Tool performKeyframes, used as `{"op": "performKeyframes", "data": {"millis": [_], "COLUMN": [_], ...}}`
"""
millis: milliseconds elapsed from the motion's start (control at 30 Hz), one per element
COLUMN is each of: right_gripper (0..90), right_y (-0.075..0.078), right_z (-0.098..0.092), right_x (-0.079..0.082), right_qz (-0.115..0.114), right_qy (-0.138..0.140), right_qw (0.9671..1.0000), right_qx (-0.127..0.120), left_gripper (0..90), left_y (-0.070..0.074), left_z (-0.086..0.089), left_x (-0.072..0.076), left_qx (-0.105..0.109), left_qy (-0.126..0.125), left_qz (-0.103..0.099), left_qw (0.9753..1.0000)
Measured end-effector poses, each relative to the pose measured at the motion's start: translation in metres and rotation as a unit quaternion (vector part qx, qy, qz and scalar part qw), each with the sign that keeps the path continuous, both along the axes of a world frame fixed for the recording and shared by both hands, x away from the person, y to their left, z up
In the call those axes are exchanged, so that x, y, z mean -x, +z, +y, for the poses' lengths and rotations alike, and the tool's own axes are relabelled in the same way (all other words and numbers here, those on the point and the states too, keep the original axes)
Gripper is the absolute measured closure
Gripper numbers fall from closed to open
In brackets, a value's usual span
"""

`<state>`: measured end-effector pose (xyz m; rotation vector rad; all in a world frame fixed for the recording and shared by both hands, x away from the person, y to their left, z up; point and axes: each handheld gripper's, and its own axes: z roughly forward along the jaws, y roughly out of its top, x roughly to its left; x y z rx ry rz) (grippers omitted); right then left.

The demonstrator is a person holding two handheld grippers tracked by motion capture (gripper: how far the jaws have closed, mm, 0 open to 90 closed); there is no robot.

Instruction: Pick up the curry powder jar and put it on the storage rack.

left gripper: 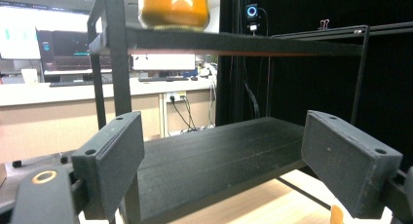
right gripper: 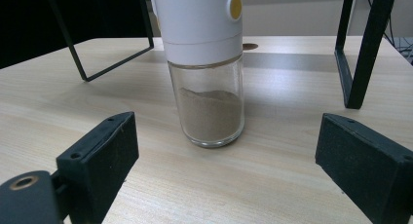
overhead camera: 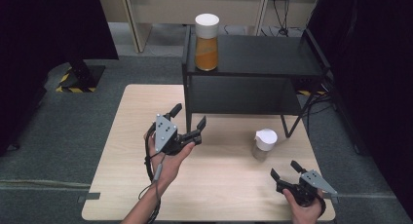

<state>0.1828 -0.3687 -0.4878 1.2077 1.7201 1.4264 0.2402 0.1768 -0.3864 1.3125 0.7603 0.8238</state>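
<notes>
A glass jar of grey-brown powder (overhead camera: 264, 144) (right gripper: 210, 87) with a white cap stands on the wooden table (overhead camera: 214, 195), right of centre. My right gripper (overhead camera: 285, 170) (right gripper: 234, 170) is open near the table's front right corner, a short way in front of this jar, jaws wide with nothing between them. A second white-capped jar of orange powder (overhead camera: 207, 43) (left gripper: 173, 9) stands on the top left of a black two-level rack (overhead camera: 253, 56) (left gripper: 219, 151). My left gripper (overhead camera: 188, 116) (left gripper: 238, 165) is open, held above the table just in front of the rack's lower shelf.
The black rack stands on the far half of the table; its thin right legs (right gripper: 358, 48) rise just behind the grey-powder jar. Dark curtains (overhead camera: 375, 63) flank both sides. Cables (overhead camera: 321, 100) trail off the right. Bare tabletop lies between the two grippers.
</notes>
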Motion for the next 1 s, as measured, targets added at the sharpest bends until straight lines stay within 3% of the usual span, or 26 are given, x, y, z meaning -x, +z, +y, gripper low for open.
{"op": "performKeyframes", "data": {"millis": [400,700,1000], "right_gripper": [8.7,8.6,8.7], "right_y": [0.000,0.000,0.000], "right_z": [0.000,0.000,0.001], "right_x": [0.000,0.000,0.000], "right_qz": [0.000,0.000,0.000], "right_qy": [0.000,0.000,0.000], "right_qw": [1.0000,1.0000,1.0000], "right_qx": [-0.001,0.001,0.001], "left_gripper": [15.2,15.0,14.8], "left_y": [-0.024,-0.050,-0.076], "left_z": [0.005,0.009,0.012], "left_x": [0.011,0.021,0.027], "left_qx": [0.000,0.005,-0.005], "left_qy": [-0.007,-0.007,-0.001], "left_qz": [0.024,0.051,0.080], "left_qw": [0.9997,0.9986,0.9968]}}
